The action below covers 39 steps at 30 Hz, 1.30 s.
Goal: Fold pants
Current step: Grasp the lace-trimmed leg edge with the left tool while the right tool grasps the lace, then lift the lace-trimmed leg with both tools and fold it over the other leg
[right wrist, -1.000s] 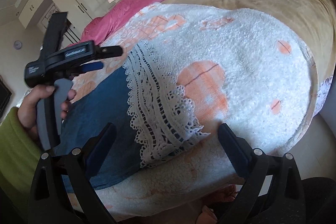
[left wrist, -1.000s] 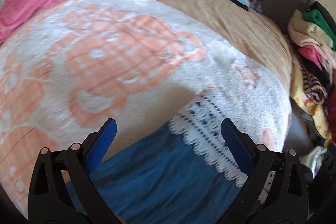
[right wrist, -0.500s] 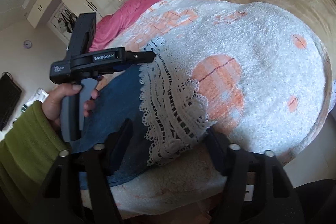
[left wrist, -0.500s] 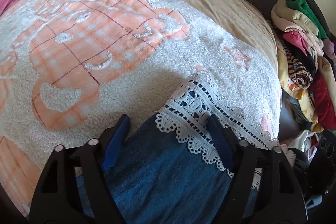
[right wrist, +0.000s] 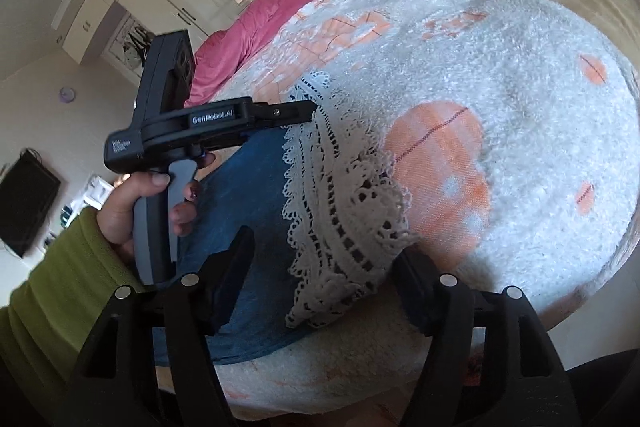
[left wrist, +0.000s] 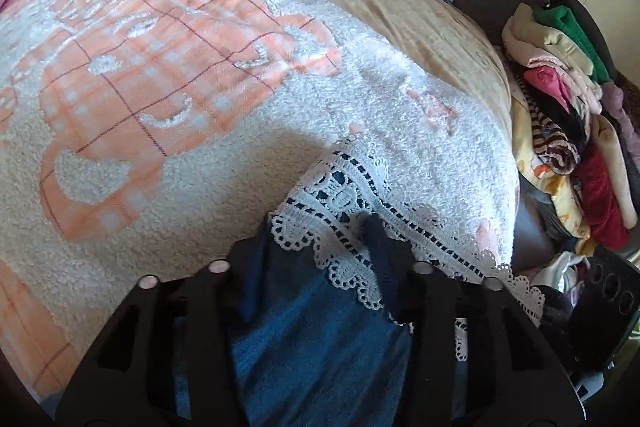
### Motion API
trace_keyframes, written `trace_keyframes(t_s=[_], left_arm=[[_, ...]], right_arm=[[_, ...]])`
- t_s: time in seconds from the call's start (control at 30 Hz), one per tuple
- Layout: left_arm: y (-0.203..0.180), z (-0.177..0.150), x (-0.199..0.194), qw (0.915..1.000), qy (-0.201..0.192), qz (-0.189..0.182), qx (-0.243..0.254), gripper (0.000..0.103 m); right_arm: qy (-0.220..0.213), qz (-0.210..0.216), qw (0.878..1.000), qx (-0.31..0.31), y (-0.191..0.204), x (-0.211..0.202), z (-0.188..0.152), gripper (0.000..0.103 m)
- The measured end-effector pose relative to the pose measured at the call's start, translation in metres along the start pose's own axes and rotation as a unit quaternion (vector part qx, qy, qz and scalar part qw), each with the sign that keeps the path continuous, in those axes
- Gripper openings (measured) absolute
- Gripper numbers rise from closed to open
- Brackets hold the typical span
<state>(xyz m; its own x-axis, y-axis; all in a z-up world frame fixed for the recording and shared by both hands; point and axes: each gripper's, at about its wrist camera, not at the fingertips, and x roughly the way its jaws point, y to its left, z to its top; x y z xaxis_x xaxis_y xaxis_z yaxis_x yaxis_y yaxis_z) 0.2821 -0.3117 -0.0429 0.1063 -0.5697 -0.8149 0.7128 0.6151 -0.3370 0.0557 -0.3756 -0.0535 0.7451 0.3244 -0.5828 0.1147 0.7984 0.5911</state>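
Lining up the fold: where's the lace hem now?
In both views the lace hem lies between the open fingers, capping the blue pants on the white-and-orange blanket.

Blue denim pants (left wrist: 320, 339) with a wide white lace hem (left wrist: 360, 211) are lying flat on a white-and-orange fleece blanket (left wrist: 160, 115), near its edge. The lace cuffs (right wrist: 340, 211) are spreading toward the blanket's middle, slightly rumpled and overlapping, while the denim legs (right wrist: 248, 211) are running back toward the blanket's near edge.
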Motion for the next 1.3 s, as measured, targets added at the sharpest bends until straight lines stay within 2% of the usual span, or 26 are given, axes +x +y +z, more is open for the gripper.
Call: trace_keyframes(t_s=[0.03, 0.1, 0.23, 0.47, 0.63, 0.77, 0.87, 0.97, 1.0, 1.07, 1.13, 1.23, 1.3], left_arm=[[-0.001, -0.001, -0.001, 1.0, -0.002, 0.003, -0.002, 0.028], [-0.001, -0.002, -0.004, 1.0, -0.008, 0.002, -0.006, 0.022], [0.002, -0.006, -0.016, 0.9995, -0.021, -0.009, -0.021, 0.015], [0.005, -0.014, -0.057, 0.9958, -0.073, -0.043, -0.035, 0.014], [0.022, -0.03, -0.098, 0.9899, -0.113, -0.06, -0.061, 0.013], [0.045, -0.055, -0.134, 0.9863, -0.13, -0.057, -0.083, 0.014], [0.065, -0.082, -0.153, 0.9846, -0.135, -0.042, -0.103, 0.014], [0.092, -0.111, -0.163, 0.9798, -0.133, -0.042, -0.144, 0.021], [0.105, -0.123, -0.168, 0.9739, -0.141, -0.051, -0.171, 0.029], [0.131, -0.147, -0.182, 0.9556, -0.165, -0.08, -0.231, 0.044], [0.149, -0.162, -0.194, 0.9426, -0.174, -0.085, -0.272, 0.049], [0.159, -0.172, -0.206, 0.9366, -0.178, -0.088, -0.289, 0.063], [0.164, -0.178, -0.207, 0.9265, -0.178, -0.116, -0.311, 0.071]], right_arm=[[0.0, 0.003, 1.0, -0.004, 0.001, 0.0, 0.001, 0.035], [0.015, 0.023, 1.0, -0.004, 0.001, 0.004, 0.0, 0.021], [0.011, 0.031, 0.999, -0.022, 0.011, 0.003, 0.001, 0.02], [-0.014, 0.06, 0.996, -0.072, 0.041, -0.006, 0.002, 0.02], [-0.028, 0.095, 0.986, -0.133, 0.086, -0.007, -0.003, 0.02], [-0.014, 0.116, 0.975, -0.187, 0.123, 0.004, -0.014, 0.02], [0.018, 0.119, 0.966, -0.228, 0.153, 0.026, -0.026, 0.02], [0.055, 0.101, 0.957, -0.266, 0.175, 0.05, -0.042, 0.02], [0.065, 0.093, 0.954, -0.278, 0.182, 0.057, -0.048, 0.022], [0.086, 0.07, 0.946, -0.304, 0.192, 0.071, -0.063, 0.023], [0.09, 0.045, 0.935, -0.339, 0.198, 0.077, -0.073, 0.025], [0.075, 0.013, 0.917, -0.391, 0.208, 0.079, -0.088, 0.03], [0.062, -0.003, 0.903, -0.425, 0.217, 0.078, -0.099, 0.035]])
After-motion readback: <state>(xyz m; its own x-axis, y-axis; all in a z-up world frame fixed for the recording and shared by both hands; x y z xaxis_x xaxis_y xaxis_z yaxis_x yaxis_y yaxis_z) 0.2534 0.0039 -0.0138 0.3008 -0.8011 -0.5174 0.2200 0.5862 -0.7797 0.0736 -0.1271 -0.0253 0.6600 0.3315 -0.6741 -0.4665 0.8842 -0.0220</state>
